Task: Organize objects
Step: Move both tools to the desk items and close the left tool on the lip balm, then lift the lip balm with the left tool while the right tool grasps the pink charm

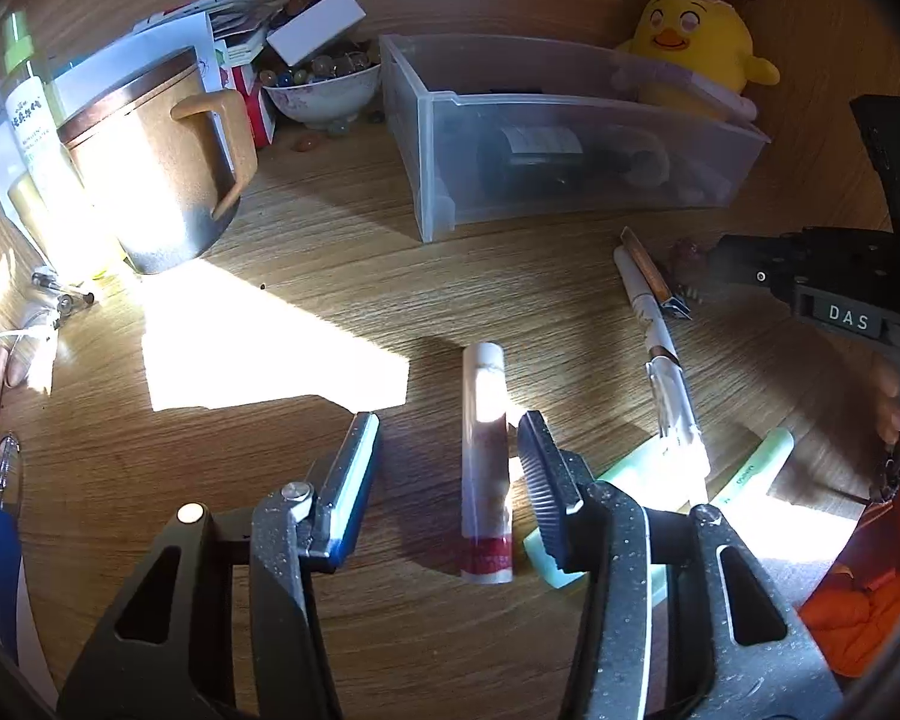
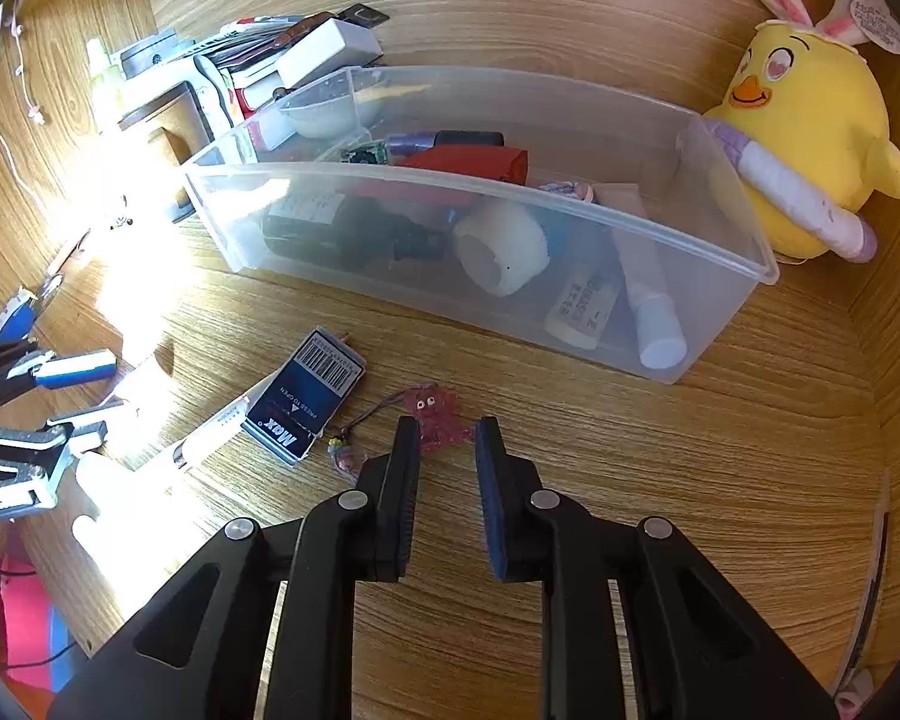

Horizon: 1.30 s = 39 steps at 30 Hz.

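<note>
A white tube with a red band [image 1: 485,450] lies on the wooden desk between the fingers of my left gripper [image 1: 448,423]. The right finger is against the tube and the left finger stands clear of it, so the gripper is open. My right gripper [image 2: 447,427] is shut on a small pink charm with eyes [image 2: 437,411], whose cord and coloured bead [image 2: 345,450] trail to the left. Behind it stands the clear plastic bin [image 2: 570,204] holding bottles, a tape roll and tubes.
A blue staple box [image 2: 306,399], a white pen [image 1: 660,354] and mint-green markers [image 1: 756,468] lie between the grippers. A mug [image 1: 162,168], a bead bowl [image 1: 324,93] and stacked boxes crowd the back left. A yellow chick plush [image 2: 804,138] sits by the bin.
</note>
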### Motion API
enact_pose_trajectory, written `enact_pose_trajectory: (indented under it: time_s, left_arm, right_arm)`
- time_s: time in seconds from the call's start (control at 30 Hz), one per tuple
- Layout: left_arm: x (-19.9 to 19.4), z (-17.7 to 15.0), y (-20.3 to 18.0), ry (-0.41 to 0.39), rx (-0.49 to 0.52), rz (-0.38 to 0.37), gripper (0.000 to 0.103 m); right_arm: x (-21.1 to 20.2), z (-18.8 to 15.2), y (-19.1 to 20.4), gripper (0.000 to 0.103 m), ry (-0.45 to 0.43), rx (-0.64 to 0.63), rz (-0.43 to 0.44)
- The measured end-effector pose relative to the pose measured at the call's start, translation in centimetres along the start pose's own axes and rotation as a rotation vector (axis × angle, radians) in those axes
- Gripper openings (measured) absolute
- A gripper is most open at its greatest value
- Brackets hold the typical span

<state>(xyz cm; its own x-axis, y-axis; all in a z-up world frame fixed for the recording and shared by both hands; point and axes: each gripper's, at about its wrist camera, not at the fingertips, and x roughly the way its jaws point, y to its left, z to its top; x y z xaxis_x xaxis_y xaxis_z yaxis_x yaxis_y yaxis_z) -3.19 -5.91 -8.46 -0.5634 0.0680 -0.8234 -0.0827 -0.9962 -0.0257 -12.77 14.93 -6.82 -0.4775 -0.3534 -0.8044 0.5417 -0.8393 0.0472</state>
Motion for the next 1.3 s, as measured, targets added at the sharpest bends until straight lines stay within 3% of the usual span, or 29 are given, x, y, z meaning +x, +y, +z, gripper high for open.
enact_pose_trajectory:
  time_s: [0.13,0.2,0.43,0.97,1.3]
  left_arm:
    - [0.1,0.2,0.1,-0.017,-0.004,0.028,0.029]
    - [0.0,0.3,0.1,-0.020,0.001,0.031,0.014]
    - [-0.1,0.8,-0.2,-0.044,-0.012,0.045,0.014]
    - [-3.3,4.7,-0.8,-0.199,-0.058,0.000,0.014]
    - [-4.5,6.9,-1.6,-0.265,-0.071,-0.035,0.014]
  right_arm:
    - [0.5,0.0,0.4,0.021,0.005,-0.019,-0.004]
    - [0.6,0.1,0.8,0.022,-0.003,-0.035,-0.013]
    - [1.1,0.4,1.6,0.022,-0.024,-0.072,-0.028]
    - [1.9,1.6,2.8,0.025,-0.004,-0.148,-0.026]
    - [0.7,1.5,1.9,0.022,-0.054,-0.092,-0.009]
